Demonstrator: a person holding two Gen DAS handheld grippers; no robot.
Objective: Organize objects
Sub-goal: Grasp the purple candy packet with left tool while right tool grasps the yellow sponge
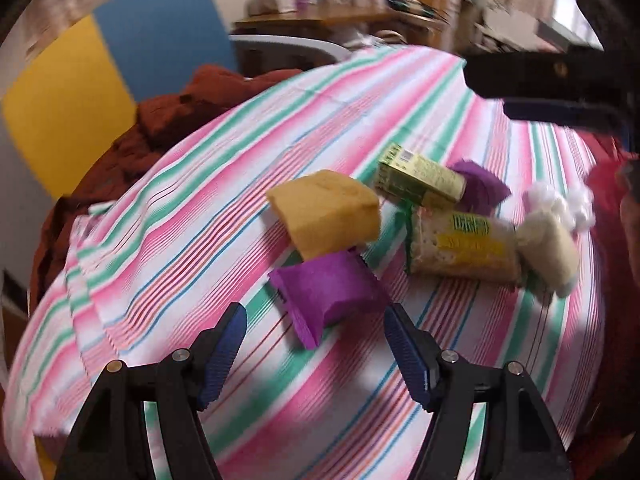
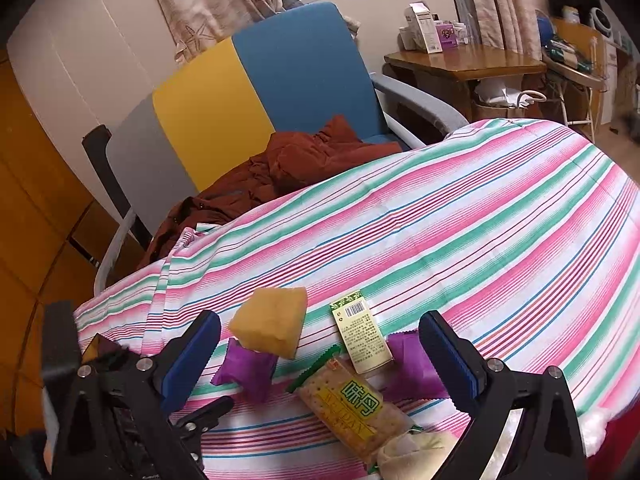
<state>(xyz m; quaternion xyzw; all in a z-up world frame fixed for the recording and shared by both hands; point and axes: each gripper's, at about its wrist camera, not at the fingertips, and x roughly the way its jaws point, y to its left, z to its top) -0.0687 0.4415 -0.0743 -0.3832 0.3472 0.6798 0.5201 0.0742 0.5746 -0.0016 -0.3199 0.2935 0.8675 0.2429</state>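
A heap of small items lies on the striped cloth point(image 1: 208, 216): a yellow sponge point(image 1: 326, 210), a purple packet point(image 1: 330, 296) just below it, a green box point(image 1: 420, 178), a second purple packet point(image 1: 482, 186), a cracker pack point(image 1: 464, 246) and a cream bundle point(image 1: 550, 246). My left gripper point(image 1: 316, 354) is open and empty, just short of the near purple packet. My right gripper point(image 2: 320, 354) is open and empty above the heap, with the sponge point(image 2: 272, 322), purple packet point(image 2: 248, 368), box point(image 2: 362, 332) and cracker pack point(image 2: 352, 410) between its fingers in view.
A blue and yellow armchair point(image 2: 256, 92) with a rust-brown garment point(image 2: 280, 168) stands behind the cloth's far edge. A wooden desk point(image 2: 464, 62) with boxes stands at the back right. The other gripper's black body point(image 1: 560, 80) reaches in at the upper right of the left wrist view.
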